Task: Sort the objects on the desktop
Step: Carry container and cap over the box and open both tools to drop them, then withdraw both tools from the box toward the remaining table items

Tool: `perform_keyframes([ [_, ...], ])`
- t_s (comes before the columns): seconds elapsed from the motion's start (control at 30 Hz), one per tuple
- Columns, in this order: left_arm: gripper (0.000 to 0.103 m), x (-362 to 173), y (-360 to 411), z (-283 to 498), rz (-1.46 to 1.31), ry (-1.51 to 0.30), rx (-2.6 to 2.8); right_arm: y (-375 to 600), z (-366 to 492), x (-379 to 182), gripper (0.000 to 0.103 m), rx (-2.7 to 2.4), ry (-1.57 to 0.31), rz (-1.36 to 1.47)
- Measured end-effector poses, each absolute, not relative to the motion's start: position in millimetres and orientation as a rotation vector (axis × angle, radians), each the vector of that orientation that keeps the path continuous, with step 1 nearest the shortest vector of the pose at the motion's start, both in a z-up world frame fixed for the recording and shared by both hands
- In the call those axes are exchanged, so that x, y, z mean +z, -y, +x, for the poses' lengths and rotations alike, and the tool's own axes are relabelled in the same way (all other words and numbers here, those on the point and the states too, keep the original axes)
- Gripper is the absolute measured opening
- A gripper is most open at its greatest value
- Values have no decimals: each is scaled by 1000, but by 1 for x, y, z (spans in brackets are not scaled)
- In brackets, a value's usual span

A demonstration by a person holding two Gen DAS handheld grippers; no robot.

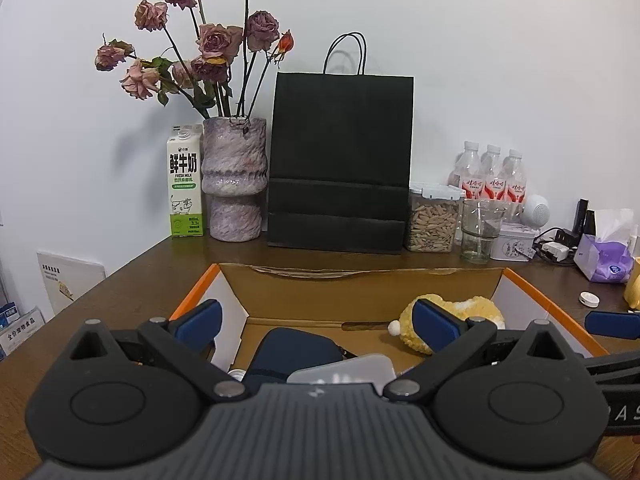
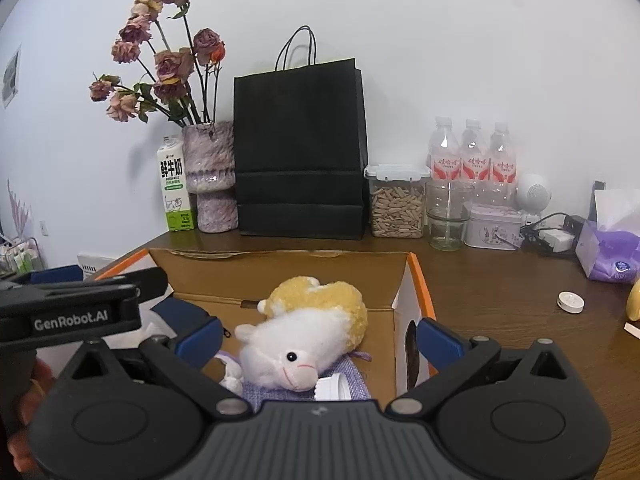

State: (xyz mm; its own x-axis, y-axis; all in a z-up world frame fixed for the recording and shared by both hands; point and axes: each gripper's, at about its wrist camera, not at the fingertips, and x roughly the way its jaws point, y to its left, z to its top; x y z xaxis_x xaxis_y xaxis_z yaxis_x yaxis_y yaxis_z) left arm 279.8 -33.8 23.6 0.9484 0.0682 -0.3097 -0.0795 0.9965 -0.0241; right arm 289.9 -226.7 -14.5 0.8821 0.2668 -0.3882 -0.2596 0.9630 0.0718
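An open cardboard box [image 1: 360, 292] with orange edges stands on the brown desk. In the left wrist view it holds a dark blue pouch [image 1: 296, 356], a pale flat case [image 1: 344, 370] and a yellow plush toy [image 1: 476, 308]. My left gripper [image 1: 318, 326] hangs open over the box with nothing between its pads. In the right wrist view the white and yellow plush toy [image 2: 304, 332] lies in the box [image 2: 280, 276] on a purple fabric pouch [image 2: 348, 376], beside a white cap [image 2: 332, 388]. My right gripper [image 2: 320, 338] is open just above the toy, not pressing it. The left gripper [image 2: 116, 292] shows at the left.
Along the wall stand a milk carton [image 1: 185, 184], a vase of dried roses [image 1: 234, 180], a black paper bag [image 1: 340, 160], a seed jar [image 1: 432, 220], a glass [image 1: 478, 228], three water bottles [image 1: 492, 176] and a tin [image 1: 514, 242]. Tissues [image 2: 612, 252] and a white disc [image 2: 570, 302] lie right.
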Motion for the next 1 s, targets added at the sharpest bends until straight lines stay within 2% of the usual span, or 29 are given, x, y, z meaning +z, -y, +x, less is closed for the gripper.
perform_keyframes([
  [0.63,103,29,37,273,-20,-277,68,229,283,-5,103,260,-384,-6],
  [1.0,103,64,33,253,-20,-216,68,225,266,25,103,249,-357,-18],
])
